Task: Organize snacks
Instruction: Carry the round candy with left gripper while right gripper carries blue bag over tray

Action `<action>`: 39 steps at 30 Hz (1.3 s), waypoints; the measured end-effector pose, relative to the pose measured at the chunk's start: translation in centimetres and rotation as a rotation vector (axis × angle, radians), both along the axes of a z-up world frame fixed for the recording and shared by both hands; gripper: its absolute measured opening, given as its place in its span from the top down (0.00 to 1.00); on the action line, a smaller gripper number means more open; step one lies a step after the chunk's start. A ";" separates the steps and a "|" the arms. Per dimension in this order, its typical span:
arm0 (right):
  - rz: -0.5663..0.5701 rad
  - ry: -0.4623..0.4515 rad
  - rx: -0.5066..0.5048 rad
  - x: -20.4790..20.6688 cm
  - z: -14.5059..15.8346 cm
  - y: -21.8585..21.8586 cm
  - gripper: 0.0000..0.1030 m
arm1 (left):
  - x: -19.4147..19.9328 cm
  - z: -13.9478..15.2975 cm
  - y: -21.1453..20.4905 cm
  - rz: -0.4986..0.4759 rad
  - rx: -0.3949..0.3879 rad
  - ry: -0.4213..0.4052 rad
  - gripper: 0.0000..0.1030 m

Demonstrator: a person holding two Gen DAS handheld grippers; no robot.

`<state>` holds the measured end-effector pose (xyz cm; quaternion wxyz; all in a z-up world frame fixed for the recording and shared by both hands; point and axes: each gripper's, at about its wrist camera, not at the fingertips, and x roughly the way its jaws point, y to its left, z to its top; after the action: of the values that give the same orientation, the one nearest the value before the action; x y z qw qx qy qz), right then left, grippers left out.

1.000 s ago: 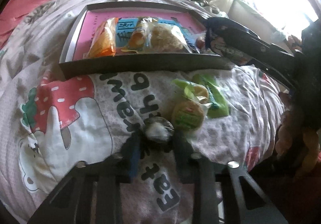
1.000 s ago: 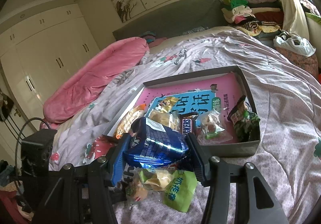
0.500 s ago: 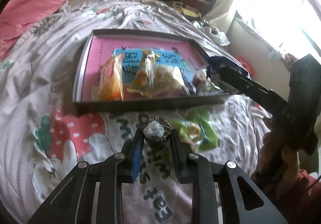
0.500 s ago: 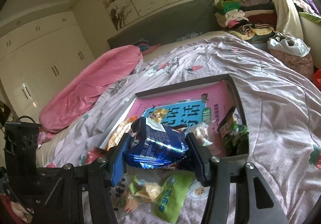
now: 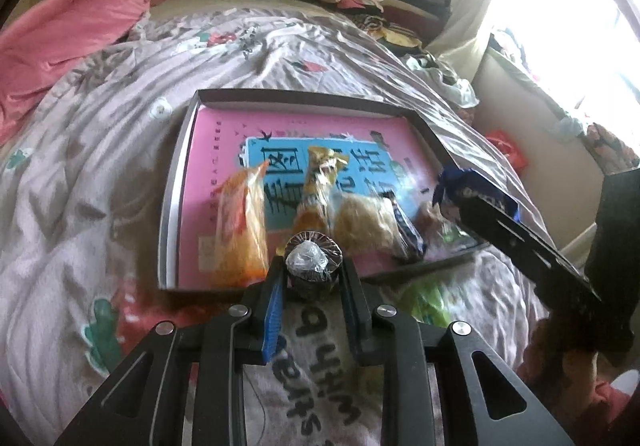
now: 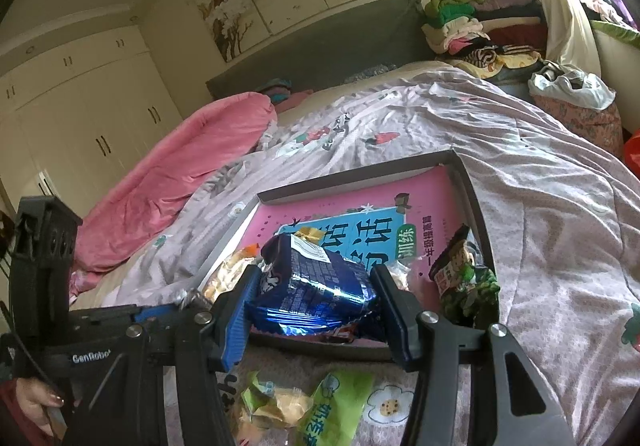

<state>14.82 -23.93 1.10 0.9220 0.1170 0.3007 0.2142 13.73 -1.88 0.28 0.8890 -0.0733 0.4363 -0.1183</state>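
Already your left claw (image 5: 311,288) is clamped on the small round dark cellophane-wrapped cake (image 5: 313,262), poised just over the near wall of the shallow grey pink-floored box (image 5: 304,97). Your right claw (image 6: 316,300) grips one blue foil packet (image 6: 312,282) at that wall too. Two greenish packets (image 6: 304,406) lie on the bed before it.
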 end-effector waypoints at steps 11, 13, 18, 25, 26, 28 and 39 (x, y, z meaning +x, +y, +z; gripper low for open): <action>0.000 0.003 -0.024 1.6 -0.8 0.8 0.46 | 2.3 -1.1 -0.1 0.031 0.040 0.028 0.74; 0.003 0.006 -0.029 1.7 -1.0 0.9 0.46 | 2.5 -1.4 -0.1 0.033 0.046 0.031 0.74; 0.007 -0.002 -0.057 2.1 -1.2 1.5 0.46 | 2.8 -2.0 0.0 0.047 0.047 0.051 0.74; 0.003 0.005 -0.073 2.7 -1.6 1.8 0.45 | 2.9 -2.2 0.1 0.051 0.048 0.055 0.74; 0.002 0.007 -0.074 2.8 -1.7 1.8 0.45 | 2.9 -2.2 0.1 0.051 0.050 0.055 0.74; 0.001 0.009 -0.074 2.9 -1.8 1.8 0.45 | 2.9 -2.3 0.2 0.052 0.048 0.054 0.74; 0.021 0.015 -0.076 2.8 -2.1 1.7 0.43 | 3.0 -2.4 0.2 0.054 0.047 0.061 0.74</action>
<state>17.62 -22.20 -1.01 0.9211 0.0806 0.3168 0.2113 16.69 -1.68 -2.11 0.8797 -0.0676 0.4635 -0.0815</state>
